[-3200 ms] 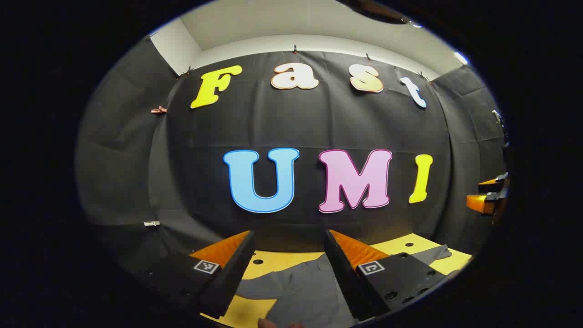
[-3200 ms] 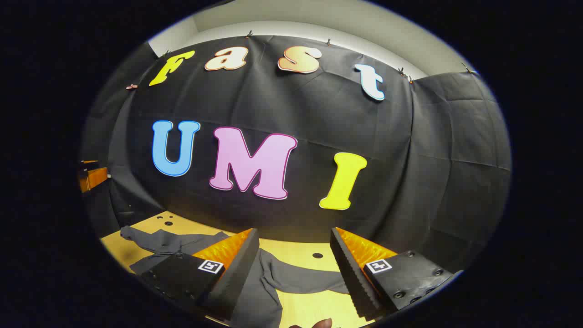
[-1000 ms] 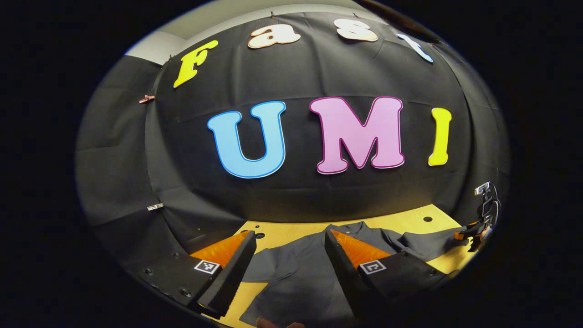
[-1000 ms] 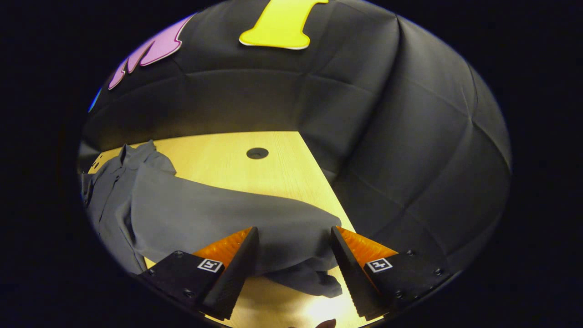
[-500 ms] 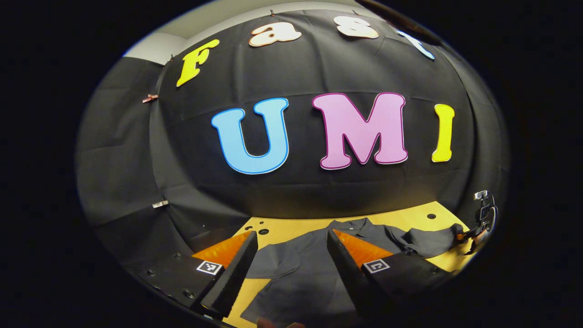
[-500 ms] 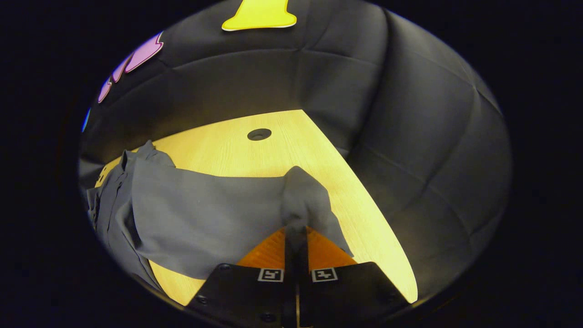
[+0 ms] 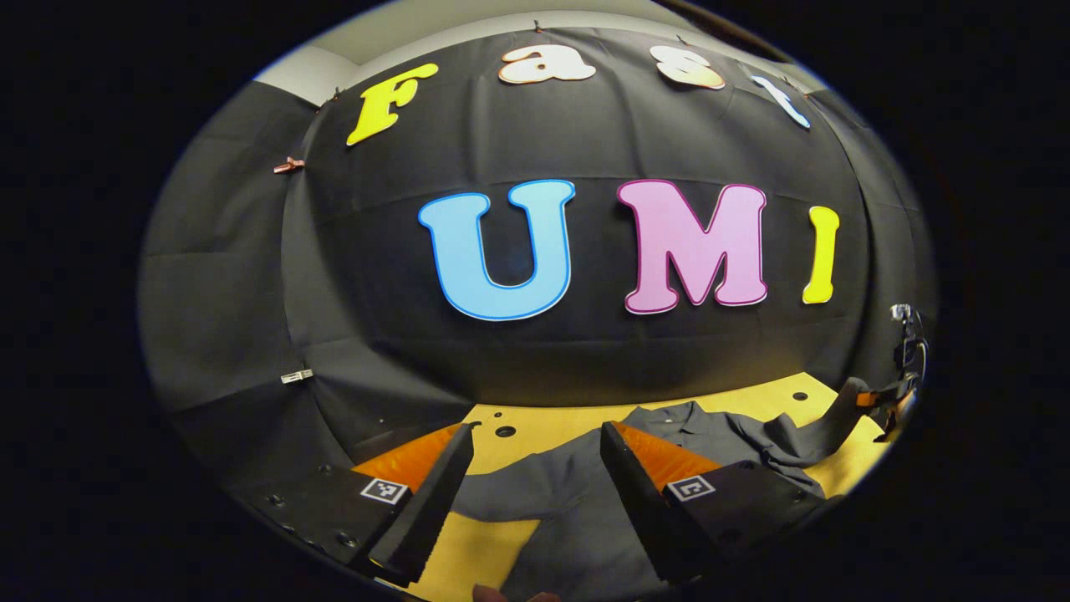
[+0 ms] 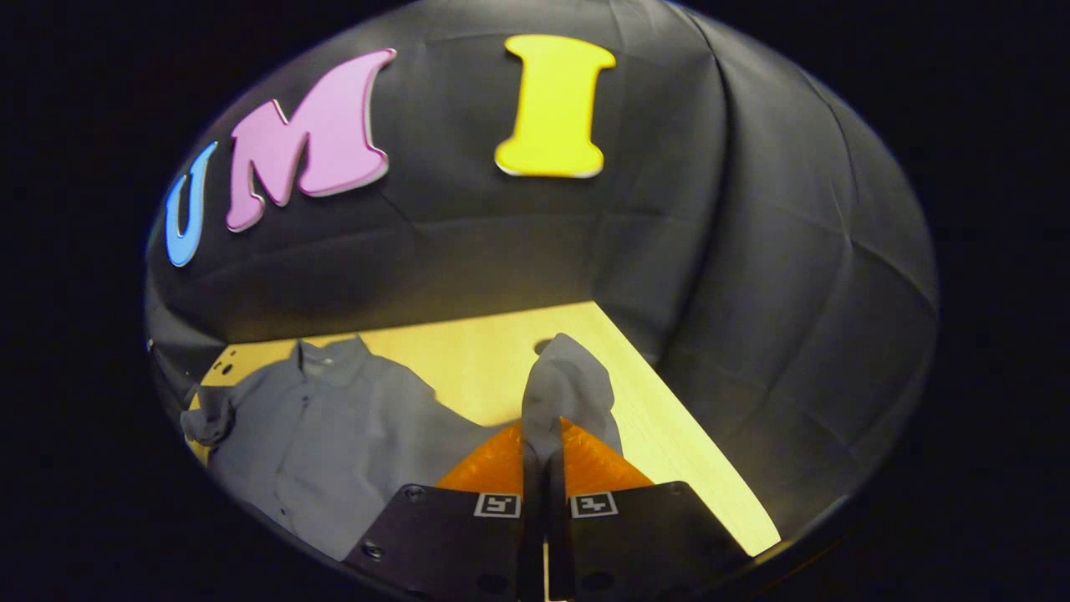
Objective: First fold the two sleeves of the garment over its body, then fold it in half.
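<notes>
Nearest in the right gripper view, the right gripper (image 8: pixel 542 456) has its two fingers pressed together on the end of the right sleeve (image 8: pixel 565 389) of the garment (image 8: pixel 334 418). The pinched cloth stands up in a soft peak above the fingertips, lifted off the table (image 8: pixel 669 443). Beyond and to the left of it, the dark grey, collared shirt lies spread face up on the pale wooden table, its collar (image 8: pixel 330 351) toward the black cloth wall and a line of buttons running down the front. Its other sleeve (image 8: pixel 207 415) lies bunched at the far left side of that view.

In the left gripper view, the left gripper (image 7: pixel 535 468) hovers with its fingers spread wide apart and nothing between them. Just beyond them the same garment (image 7: pixel 577 502) lies on the table (image 7: pixel 552 422), its body running under the gap between the fingers, with the collar (image 7: pixel 669 414) farther off toward the wall. At the far right edge of this view, the right gripper (image 7: pixel 878 400) shows small, holding the sleeve end (image 7: pixel 840 410) raised so the cloth slopes up from the shirt's shoulder. This side angle shows the lifted sleeve as a taut strip, which the right gripper view shows head-on as a peak. Round holes (image 7: pixel 505 431) dot the table near the wall.
</notes>
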`<state>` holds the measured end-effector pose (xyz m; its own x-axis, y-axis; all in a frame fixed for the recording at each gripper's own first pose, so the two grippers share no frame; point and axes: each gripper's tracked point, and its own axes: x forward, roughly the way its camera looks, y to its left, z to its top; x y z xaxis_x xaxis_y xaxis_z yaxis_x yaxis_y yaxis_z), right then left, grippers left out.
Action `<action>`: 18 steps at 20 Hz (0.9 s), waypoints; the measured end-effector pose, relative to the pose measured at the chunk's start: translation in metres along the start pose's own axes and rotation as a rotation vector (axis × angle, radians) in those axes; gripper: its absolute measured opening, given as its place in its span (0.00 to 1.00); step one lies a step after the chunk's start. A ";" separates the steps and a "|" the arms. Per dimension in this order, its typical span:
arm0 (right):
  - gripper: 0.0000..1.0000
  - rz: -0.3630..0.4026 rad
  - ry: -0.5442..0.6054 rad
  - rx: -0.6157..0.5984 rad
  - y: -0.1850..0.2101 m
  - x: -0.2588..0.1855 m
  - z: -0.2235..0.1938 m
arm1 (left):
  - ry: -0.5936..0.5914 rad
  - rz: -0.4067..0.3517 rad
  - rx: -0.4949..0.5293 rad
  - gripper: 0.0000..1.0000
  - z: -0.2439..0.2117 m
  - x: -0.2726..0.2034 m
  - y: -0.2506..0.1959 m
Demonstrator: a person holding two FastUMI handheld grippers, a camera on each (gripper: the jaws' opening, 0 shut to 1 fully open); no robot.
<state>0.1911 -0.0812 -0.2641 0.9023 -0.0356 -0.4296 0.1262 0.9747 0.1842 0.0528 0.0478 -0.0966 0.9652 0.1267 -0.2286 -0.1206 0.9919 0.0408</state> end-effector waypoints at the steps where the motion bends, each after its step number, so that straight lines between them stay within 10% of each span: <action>1: 0.07 0.012 -0.027 -0.007 0.016 -0.010 0.013 | -0.004 -0.001 -0.005 0.97 -0.004 0.002 0.012; 11: 0.07 0.119 -0.174 -0.034 0.163 -0.084 0.081 | -0.039 -0.006 -0.032 0.96 -0.027 0.017 0.092; 18: 0.07 0.300 -0.141 -0.095 0.298 -0.084 0.053 | -0.004 0.002 -0.035 0.96 -0.060 0.037 0.135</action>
<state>0.1743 0.2008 -0.1264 0.9424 0.2322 -0.2409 -0.1866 0.9624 0.1977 0.0582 0.1870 -0.1582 0.9659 0.1289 -0.2245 -0.1307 0.9914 0.0067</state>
